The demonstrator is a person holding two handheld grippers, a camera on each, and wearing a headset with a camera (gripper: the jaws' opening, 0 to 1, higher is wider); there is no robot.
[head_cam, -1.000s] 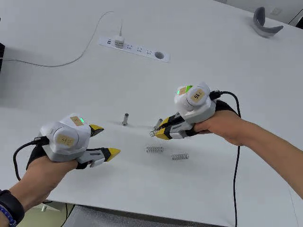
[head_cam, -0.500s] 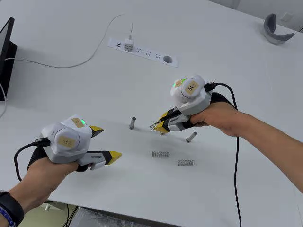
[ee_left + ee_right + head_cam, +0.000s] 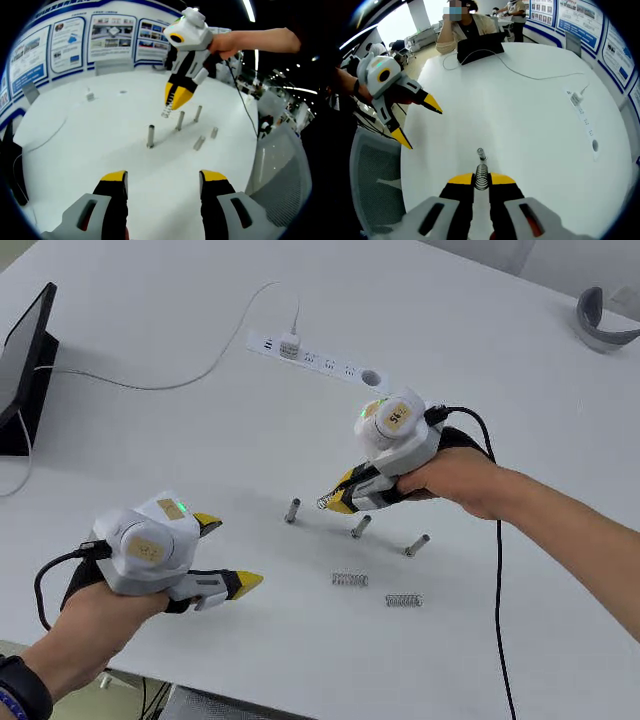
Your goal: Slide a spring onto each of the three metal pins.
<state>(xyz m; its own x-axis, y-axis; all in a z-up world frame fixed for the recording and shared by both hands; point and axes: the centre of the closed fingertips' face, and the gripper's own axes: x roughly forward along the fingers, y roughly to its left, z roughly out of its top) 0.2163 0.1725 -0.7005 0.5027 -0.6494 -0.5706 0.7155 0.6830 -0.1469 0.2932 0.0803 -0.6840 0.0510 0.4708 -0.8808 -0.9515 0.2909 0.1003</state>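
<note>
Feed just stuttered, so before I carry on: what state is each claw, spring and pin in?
Left claw: open, holding nothing.
Right claw: shut on the held spring.
Held spring: sticking out past the tips, not on a pin.
First pin: upright, bare.
Middle pin: upright, bare.
Third pin: upright, bare.
Near loose spring: lying flat.
Far loose spring: lying flat.

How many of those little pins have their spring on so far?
None yet: the three pins stand bare. In hand: the right gripper pinches one spring in its jaws, with a pin just ahead of it. Still to do: all three pins; two loose springs lie on the table, and the left gripper is open and empty.
</note>
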